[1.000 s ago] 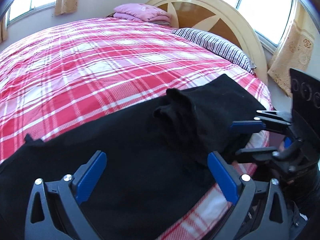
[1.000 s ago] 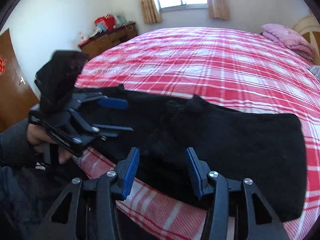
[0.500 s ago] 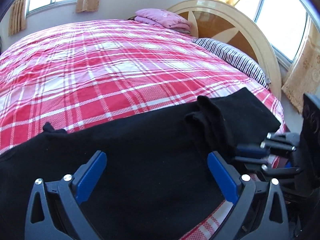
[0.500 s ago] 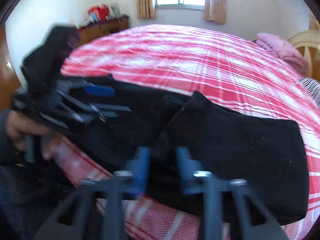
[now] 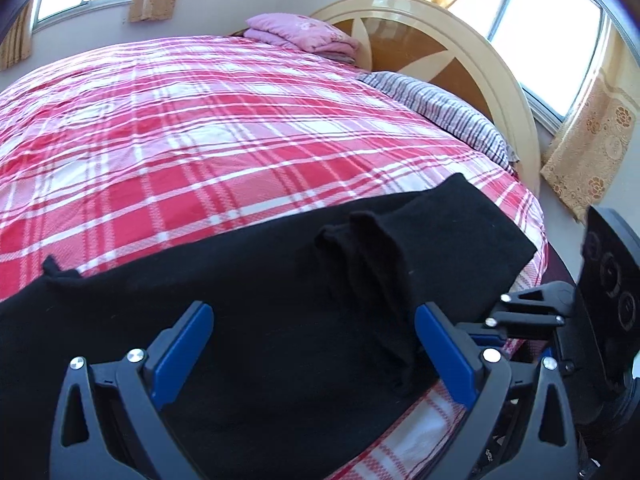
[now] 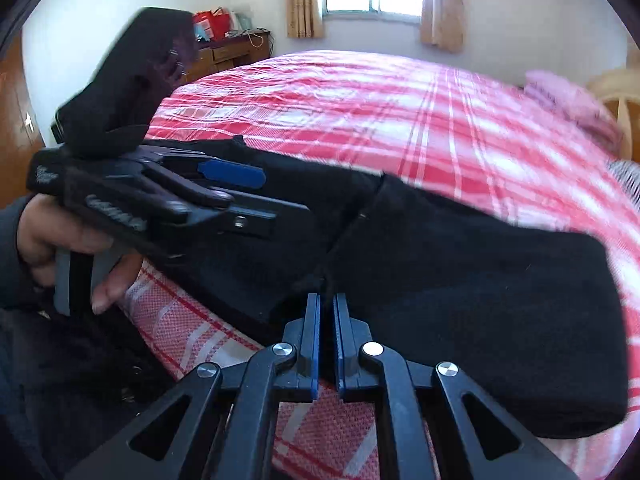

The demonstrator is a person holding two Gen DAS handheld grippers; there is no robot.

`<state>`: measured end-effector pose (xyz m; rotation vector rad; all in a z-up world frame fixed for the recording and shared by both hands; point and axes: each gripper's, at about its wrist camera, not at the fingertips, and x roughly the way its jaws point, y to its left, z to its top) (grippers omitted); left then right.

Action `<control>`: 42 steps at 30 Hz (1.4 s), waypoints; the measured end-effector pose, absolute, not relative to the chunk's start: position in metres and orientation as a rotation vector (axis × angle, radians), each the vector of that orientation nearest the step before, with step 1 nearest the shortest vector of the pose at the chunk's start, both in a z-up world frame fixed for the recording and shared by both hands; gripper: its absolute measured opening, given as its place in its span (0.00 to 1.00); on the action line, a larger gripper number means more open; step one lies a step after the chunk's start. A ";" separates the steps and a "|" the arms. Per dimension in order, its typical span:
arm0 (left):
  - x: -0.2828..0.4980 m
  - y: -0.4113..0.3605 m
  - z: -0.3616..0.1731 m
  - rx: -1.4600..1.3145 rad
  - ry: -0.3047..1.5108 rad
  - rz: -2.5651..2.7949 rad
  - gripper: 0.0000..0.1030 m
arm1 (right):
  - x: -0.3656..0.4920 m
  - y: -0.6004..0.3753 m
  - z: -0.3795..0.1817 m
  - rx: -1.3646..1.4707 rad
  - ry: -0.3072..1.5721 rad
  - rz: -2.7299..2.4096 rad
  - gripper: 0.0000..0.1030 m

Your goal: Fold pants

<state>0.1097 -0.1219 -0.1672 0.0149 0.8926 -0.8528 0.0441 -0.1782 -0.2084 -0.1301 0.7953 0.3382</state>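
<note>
We see the right tool (image 6: 328, 316) w/ its blue pads drawn nearly together, pinching a ridge of the black pants (image 6: 460, 288) at the near edge; its jaws have just been closing, fabric between them. The left tool (image 5: 314, 344) has its jaws spread wide, hovering over the pants w/ nothing gripped; in the right wrist view a hand (image 6: 60, 248) holds its grip at the left. The pants lie stretched along the near edge of the bed (image 5: 200, 120), on the red & white plaid cover, w/ a bunched fold standing up about mid-length. Farther out: striped pillow (image 5: 440, 108) by the curved headboard (image 5: 460, 52), a folded pink blanket (image 5: 304, 34) at the far corner, windows w/ curtains on both walls, a wooden cabinet (image 6: 232, 54) w/ clutter in the far corner
</note>
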 end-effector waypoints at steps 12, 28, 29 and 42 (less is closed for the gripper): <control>0.122 -0.172 -0.174 -0.010 0.973 -0.928 0.93 | -0.007 -0.315 -0.146 0.150 0.557 0.145 0.54; 0.119 -0.152 -0.146 -0.068 0.976 -0.947 0.12 | 0.002 -0.369 -0.156 0.383 0.477 0.024 0.55; 0.119 -0.146 -0.141 -0.078 0.976 -0.940 0.12 | 0.000 -0.368 -0.157 0.376 0.477 0.024 0.55; 0.138 -0.114 -0.165 -0.184 1.120 -0.861 0.12 | 0.000 -0.332 -0.163 0.231 0.498 0.079 0.55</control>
